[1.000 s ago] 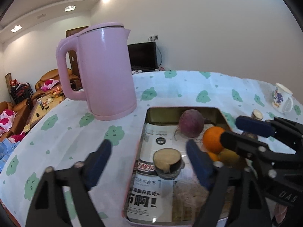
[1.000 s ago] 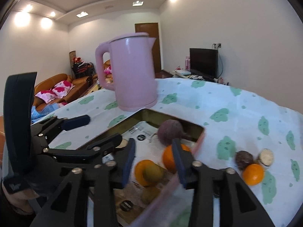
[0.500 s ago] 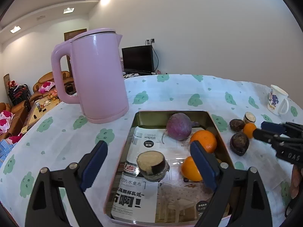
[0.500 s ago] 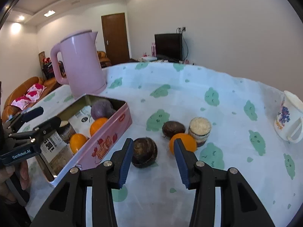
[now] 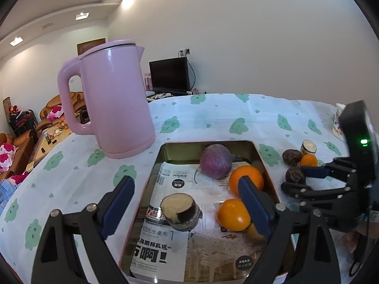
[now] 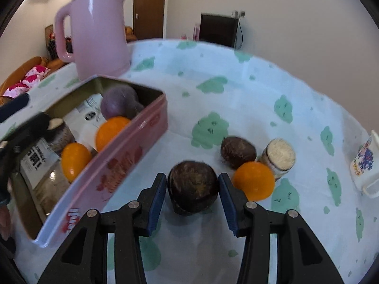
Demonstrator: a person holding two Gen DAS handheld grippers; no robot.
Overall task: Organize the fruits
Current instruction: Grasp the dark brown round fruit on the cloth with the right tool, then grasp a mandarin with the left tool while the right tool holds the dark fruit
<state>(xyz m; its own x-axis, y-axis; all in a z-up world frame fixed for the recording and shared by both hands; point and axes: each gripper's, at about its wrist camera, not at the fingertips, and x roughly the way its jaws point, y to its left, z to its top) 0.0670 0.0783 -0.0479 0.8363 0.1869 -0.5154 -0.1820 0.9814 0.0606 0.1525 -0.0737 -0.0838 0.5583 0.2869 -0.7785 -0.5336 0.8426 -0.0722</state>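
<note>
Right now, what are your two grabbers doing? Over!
Right gripper open around the brown fruit, not squeezing. Left gripper open, empty, over the pink tin. Orange sits close beside the right finger.

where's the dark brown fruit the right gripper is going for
In the right wrist view the dark brown fruit sits on the tablecloth between the right gripper's open jaws, right of the pink tin, left of an orange.

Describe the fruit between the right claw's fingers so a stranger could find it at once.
Start at the pink tin lying on the cloud-print tablecloth. Just off its long side, on the cloth, four small things cluster; the dark fruit is the one nearest the tin, bracketed by the right claw. It is larger than the other dark fruit behind it, and unlike the orange and the jar, it is brown-black and rough.
</note>
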